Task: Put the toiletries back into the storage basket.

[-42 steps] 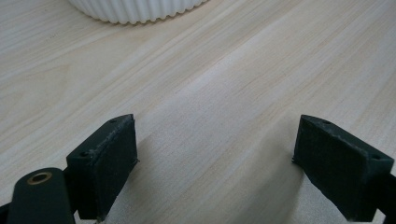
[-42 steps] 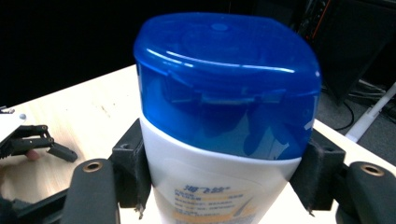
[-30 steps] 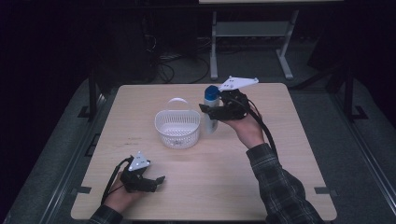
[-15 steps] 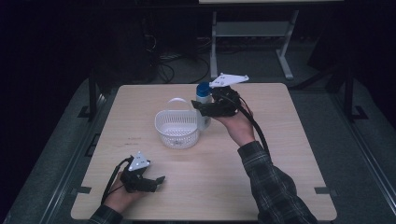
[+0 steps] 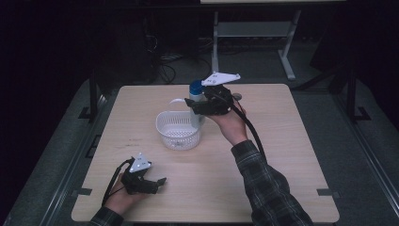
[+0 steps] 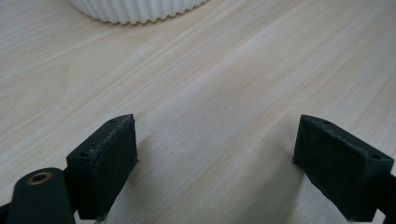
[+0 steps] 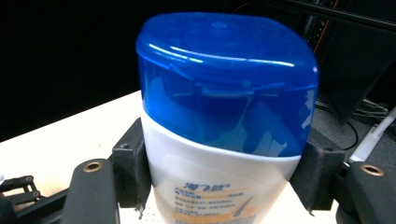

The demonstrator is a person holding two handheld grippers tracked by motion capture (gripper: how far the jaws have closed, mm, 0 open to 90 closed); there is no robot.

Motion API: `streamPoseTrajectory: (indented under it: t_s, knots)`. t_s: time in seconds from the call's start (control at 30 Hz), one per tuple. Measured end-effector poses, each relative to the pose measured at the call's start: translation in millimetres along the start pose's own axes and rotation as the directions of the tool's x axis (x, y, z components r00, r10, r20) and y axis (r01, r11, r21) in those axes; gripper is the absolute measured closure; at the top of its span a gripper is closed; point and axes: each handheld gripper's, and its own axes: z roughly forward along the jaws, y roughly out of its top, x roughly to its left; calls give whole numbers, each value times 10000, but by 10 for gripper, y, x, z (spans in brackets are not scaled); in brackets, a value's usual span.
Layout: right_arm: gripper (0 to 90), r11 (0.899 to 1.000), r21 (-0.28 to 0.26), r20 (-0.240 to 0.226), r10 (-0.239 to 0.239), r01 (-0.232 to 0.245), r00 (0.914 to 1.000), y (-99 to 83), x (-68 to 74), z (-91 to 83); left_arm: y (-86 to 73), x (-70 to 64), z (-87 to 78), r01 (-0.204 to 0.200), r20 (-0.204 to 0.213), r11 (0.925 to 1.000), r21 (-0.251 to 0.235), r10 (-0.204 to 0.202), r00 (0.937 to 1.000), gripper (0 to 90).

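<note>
One white plastic bottle (image 7: 219, 186) held upright, long axis vertical, glossy translucent blue cap (image 7: 224, 79) on top, smooth rounded body with a printed label, pinched on both flanks by the black padded jaws of the right gripper (image 5: 197, 104) and lifted beside the far right rim of the white ribbed basket (image 5: 178, 130). Farther out, pale wood-grain table (image 5: 282, 155), matte and flat. Near the front left edge, left gripper (image 5: 157, 182) low over the bare table, jaws spread wide with nothing between them.
</note>
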Motion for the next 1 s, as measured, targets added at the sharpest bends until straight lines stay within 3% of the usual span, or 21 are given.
streamPoseTrajectory:
  t_s: [0.43, 1.0]
  knots:
    - [326, 9996, 282, -142, -5, 9, 9999, -62, 63, 226, -1, 1, 1, -17, -9, 10000, 3, 17, 10000, 124]
    - [326, 9973, 738, -225, -10, 27, 9997, -219, 94, 399, -1, 1, 1, -14, -11, 10000, -5, 14, 10000, 124]
